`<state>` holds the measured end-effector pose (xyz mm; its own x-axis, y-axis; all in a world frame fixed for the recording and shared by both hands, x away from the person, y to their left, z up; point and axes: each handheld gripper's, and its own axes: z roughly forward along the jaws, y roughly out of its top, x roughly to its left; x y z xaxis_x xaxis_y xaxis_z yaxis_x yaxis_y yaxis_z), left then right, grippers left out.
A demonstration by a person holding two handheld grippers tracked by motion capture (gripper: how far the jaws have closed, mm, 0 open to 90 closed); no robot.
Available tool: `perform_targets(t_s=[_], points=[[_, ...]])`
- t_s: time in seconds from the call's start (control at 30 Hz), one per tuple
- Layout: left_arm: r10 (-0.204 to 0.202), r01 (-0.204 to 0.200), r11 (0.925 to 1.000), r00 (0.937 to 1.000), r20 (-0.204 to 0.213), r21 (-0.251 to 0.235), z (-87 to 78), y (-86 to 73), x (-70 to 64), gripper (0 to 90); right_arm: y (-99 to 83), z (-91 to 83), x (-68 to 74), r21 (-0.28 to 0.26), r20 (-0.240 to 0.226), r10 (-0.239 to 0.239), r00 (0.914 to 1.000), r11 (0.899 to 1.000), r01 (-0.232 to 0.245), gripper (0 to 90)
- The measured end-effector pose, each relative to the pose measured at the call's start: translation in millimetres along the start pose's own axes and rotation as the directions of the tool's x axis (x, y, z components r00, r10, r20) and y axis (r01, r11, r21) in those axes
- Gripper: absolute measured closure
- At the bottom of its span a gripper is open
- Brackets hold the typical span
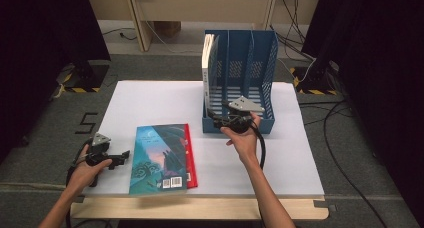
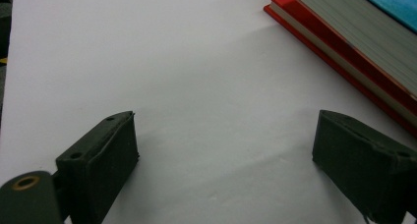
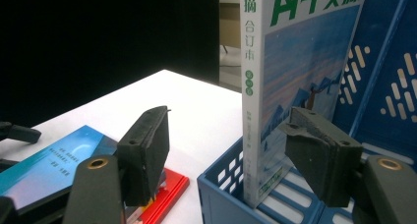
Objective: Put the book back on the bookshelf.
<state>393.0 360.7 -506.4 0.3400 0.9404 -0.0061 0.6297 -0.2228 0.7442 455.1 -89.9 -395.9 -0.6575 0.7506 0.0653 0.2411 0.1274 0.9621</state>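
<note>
While my right gripper (image 1: 223,119) hangs at the blue rack (image 1: 240,122), jaws spread around nothing, I count one book (image 1: 207,58) upright in its leftmost slot. Two stacked books (image 1: 162,158) lie flat on the table (image 1: 150,100); my left gripper (image 1: 119,158) rests beside them, jaws apart.

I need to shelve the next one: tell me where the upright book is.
In the high view the upright book stands in the leftmost compartment of the blue file rack at the table's far side; in the right gripper view, the open right gripper straddles its spine.
</note>
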Motion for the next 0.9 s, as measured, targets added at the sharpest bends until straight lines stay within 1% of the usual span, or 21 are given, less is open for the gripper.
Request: perform_targets(t_s=[0.2,0.33,0.43,0.53,0.63,0.7,0.9], points=[[0.0,0.0,1.0,1.0,0.002,0.0,0.0,0.0,0.2,9.1,-4.1,-4.0,3.1,0.003,-0.012,0.016,0.9998,1.0,-0.016,30.9],[-0.001,0.001,1.0,1.0,0.003,-0.001,0.0,0.0,0.2,9.1,-8.2,-5.2,5.8,0.014,-0.032,0.048,0.9983,0.999,-0.048,29.1],[-0.001,0.001,1.0,1.0,0.003,-0.001,0.0,-0.1,0.2,9.1,-12.3,-5.7,8.0,0.025,-0.041,0.052,0.9978,0.998,-0.051,28.7],[-0.002,0.002,1.0,1.0,0.003,-0.001,0.0,-0.1,0.2,9.1,-17.9,-6.7,9.8,0.039,-0.057,0.073,0.9957,0.997,-0.071,28.0],[-0.002,0.002,1.0,1.0,0.003,-0.001,0.0,0.0,0.3,9.1,-20.3,-7.4,11.0,0.045,-0.061,0.074,0.9954,0.996,-0.072,27.5],[-0.002,0.002,1.0,1.0,0.003,-0.001,0.0,-0.1,0.2,9.1,-23.5,-8.8,12.7,0.051,-0.076,0.089,0.9932,0.995,-0.085,27.5],[-0.002,0.002,1.0,1.0,0.003,-0.001,0.0,-0.1,0.3,9.1,-29.2,-11.4,15.4,0.063,-0.096,0.114,0.9889,0.992,-0.108,27.1]])
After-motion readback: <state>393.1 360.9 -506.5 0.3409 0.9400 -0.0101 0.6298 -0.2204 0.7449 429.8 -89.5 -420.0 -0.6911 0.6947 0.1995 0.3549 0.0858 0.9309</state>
